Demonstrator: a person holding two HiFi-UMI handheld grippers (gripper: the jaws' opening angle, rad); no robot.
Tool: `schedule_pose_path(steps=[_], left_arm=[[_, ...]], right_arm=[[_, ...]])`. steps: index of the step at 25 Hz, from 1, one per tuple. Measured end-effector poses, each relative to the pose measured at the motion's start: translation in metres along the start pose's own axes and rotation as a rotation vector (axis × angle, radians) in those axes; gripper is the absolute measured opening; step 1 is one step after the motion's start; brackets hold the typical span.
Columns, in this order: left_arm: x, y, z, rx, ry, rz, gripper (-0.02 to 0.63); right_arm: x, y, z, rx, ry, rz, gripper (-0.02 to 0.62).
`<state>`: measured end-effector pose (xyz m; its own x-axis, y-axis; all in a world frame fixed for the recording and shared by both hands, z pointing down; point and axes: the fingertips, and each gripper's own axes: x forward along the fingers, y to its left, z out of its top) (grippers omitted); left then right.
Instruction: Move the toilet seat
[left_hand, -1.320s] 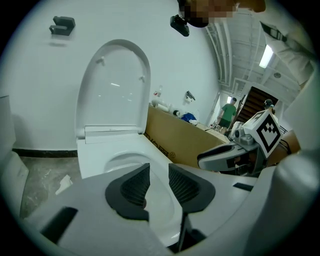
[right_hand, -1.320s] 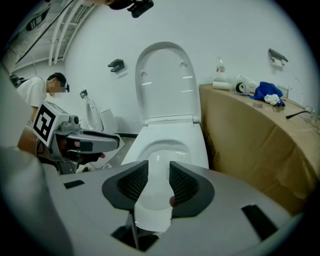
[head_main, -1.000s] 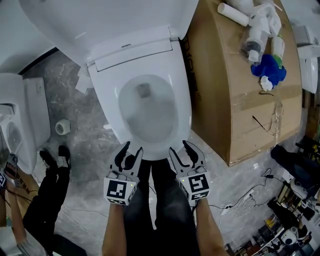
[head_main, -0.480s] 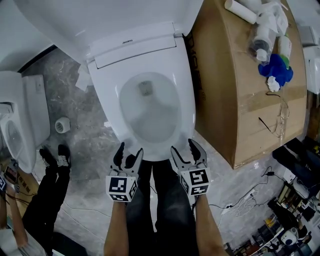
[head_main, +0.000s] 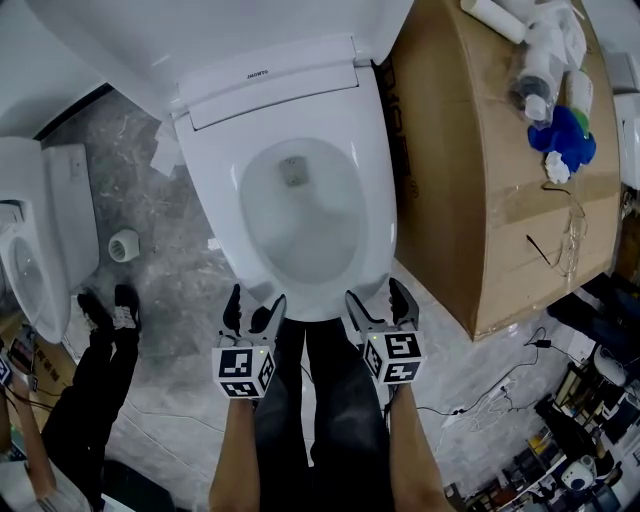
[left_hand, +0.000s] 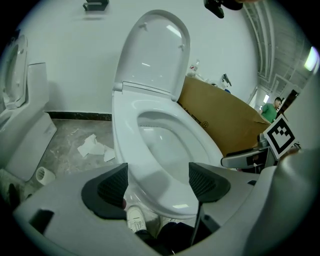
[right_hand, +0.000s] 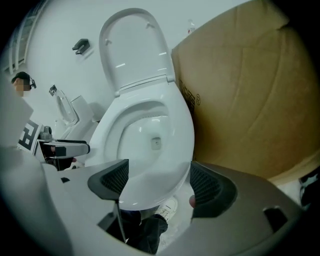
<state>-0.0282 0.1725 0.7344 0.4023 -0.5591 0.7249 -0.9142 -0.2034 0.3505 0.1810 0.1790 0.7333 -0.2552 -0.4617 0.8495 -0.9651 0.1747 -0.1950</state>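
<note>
Right tool (right_hand: 157, 184) jaws apart, just been opening; white toilet seat (right_hand: 181, 135) front rim between them, pads not pressing. Lid (right_hand: 131, 47) upright, cardboard box (right_hand: 250, 95) beside.

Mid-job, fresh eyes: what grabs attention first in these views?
A white toilet fills the head view's centre, seat down, lid raised. The left gripper and right gripper hover at its front rim, jaws just opened wide, gripping nothing. A big cardboard box stands at its right.

Likely a workshop or test space. A white toilet (head_main: 290, 150) stands open on a grey stone floor (head_main: 160, 260), with a second toilet (head_main: 40, 250) nearby at left. At right, a big cardboard box (head_main: 470, 180) carries bottles (head_main: 545, 70). Cables (head_main: 470, 400) and cluttered gear fill the corner.
</note>
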Motion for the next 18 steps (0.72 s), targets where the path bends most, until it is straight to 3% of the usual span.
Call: schedule_pose_path(steps=[11,18], left_arm=[[0.009,0.007,-0.028,-0.089,0.07,-0.011,0.403],[0.019,-0.001,-0.035,-0.102,0.097,-0.036,0.403]], right_arm=[[0.02,-0.002,-0.02,0.121,0.052,0.043,0.399],[0.031,0.0,-0.027,0.156,0.049,0.046,0.4]])
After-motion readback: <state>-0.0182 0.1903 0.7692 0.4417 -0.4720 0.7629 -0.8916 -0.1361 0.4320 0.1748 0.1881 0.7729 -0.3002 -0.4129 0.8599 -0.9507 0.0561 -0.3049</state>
